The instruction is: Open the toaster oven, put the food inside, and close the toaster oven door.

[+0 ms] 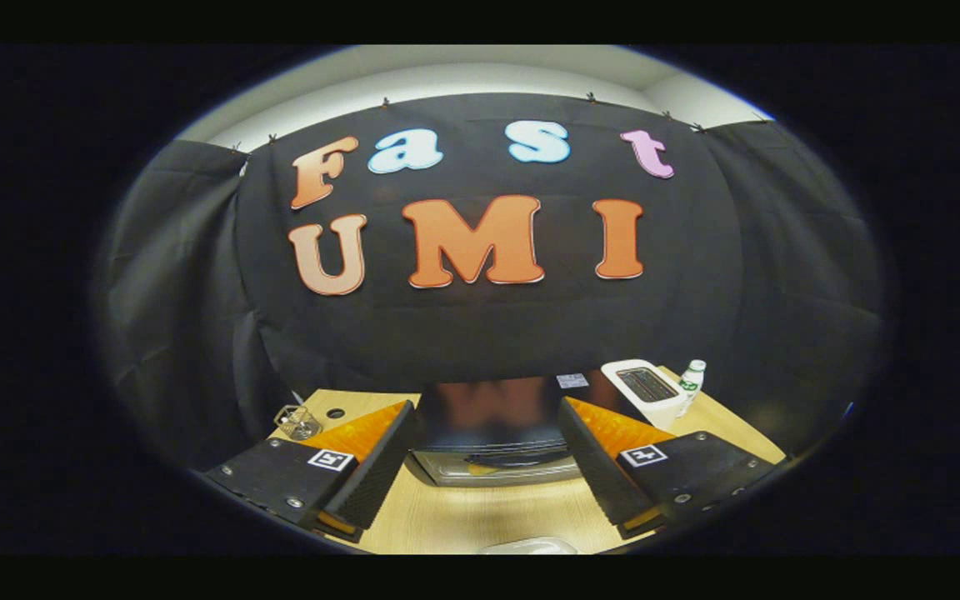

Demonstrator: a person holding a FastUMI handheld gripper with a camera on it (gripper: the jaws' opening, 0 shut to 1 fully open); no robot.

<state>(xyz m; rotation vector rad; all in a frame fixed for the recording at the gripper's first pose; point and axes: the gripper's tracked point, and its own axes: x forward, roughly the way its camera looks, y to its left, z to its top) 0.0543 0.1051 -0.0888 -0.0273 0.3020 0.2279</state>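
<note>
Gripper [488,467] spread wide, holding nothing, squared up to the toaster oven [492,433] at twelve o'clock on the worktop [497,517], door apparently shut. Pale dish [530,547] at six o'clock, contents unclear.

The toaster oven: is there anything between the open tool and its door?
Nothing visible. The dark glass-fronted toaster oven stands just ahead, seen between the open tool's fingers, with bare light wooden table before it.
</note>
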